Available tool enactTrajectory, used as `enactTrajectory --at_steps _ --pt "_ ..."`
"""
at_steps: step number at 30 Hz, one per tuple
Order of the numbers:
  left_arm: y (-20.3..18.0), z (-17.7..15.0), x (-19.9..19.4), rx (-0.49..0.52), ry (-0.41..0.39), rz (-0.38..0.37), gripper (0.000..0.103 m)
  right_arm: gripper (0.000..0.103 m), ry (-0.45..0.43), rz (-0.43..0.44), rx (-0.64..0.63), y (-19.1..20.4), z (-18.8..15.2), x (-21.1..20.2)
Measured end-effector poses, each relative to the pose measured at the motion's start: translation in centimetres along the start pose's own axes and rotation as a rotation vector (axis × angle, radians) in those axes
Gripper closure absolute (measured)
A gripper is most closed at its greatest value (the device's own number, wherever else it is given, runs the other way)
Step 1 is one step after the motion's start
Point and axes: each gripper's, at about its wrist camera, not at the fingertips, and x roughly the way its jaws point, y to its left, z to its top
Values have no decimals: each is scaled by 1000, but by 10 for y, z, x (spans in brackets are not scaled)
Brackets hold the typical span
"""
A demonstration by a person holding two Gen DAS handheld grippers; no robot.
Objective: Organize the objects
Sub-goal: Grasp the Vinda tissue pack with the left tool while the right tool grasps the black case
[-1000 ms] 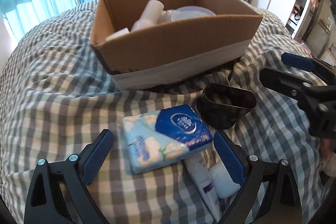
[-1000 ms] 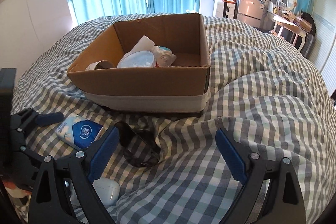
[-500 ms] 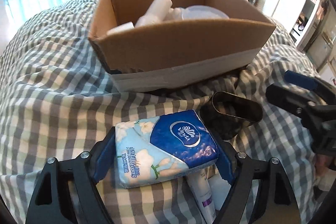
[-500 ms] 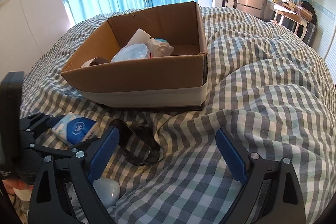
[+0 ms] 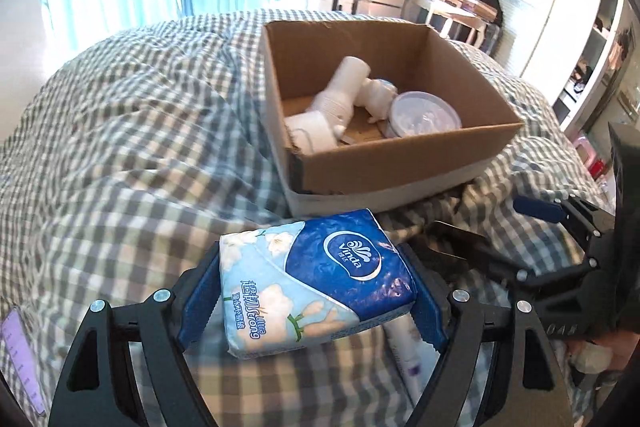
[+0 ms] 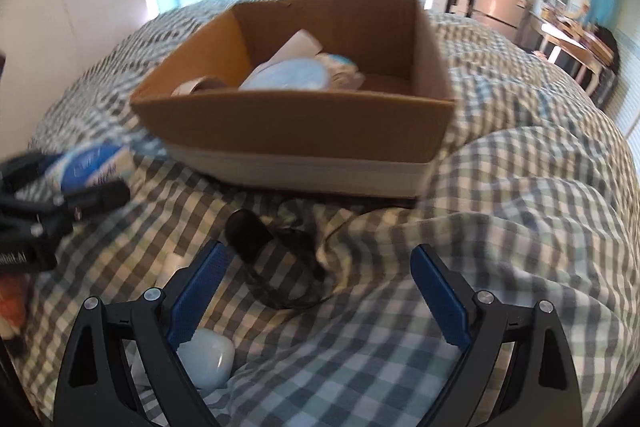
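Left gripper (image 5: 316,299) clamps the tissue pack (image 5: 316,283); right gripper (image 6: 320,295) spread, empty.

A blue and white tissue pack (image 5: 316,283) is sitting squeezed between the left gripper's (image 5: 314,301) blue pads, lifted off the checked bed. The brown box (image 5: 404,163) is sitting open on the bed just behind it, holding a white tube (image 5: 340,95), a round lid (image 5: 424,113) and a tape roll (image 6: 198,85). A dark oval tin (image 6: 280,259) is lying on its side near the box.
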Motion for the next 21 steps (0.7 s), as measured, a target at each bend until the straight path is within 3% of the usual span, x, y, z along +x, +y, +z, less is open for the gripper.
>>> enactTrajectory --at_steps 10,17,21 --pt "14 -5 24 -19 53 6 19 12 160 46 -30 13 0 46" --pt "13 -7 25 -7 55 5 19 39 198 26 -60 19 -1 56" --pt "11 -8 27 1 57 10 19 40 186 23 -60 18 -2 53"
